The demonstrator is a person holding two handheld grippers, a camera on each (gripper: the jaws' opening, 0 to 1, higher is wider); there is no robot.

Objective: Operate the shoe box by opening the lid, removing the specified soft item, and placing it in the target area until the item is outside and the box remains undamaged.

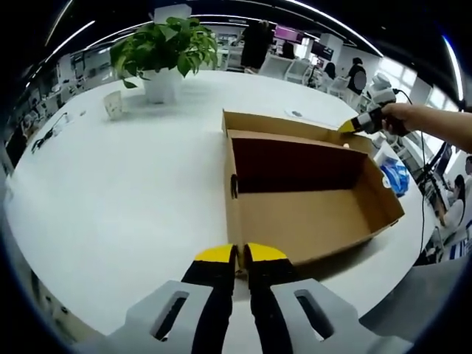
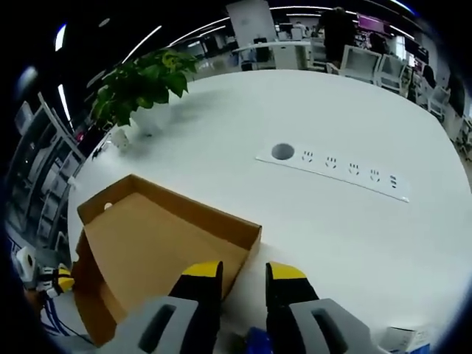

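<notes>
Lying open on the white counter (image 1: 110,192), the cardboard shoe box (image 1: 310,214) shows a bare brown floor in the left gripper view, its lid (image 2: 155,243) thrown back; the soft item cannot be seen. Thin card like this is judged light but easily creased, best taken by a wall edge or the lid's rim. Nearly closed and holding nothing, the left claw (image 1: 240,254) sits just short of the box's near wall, while the right claw (image 2: 243,274) stands narrowly parted and empty at the lid's corner.
</notes>
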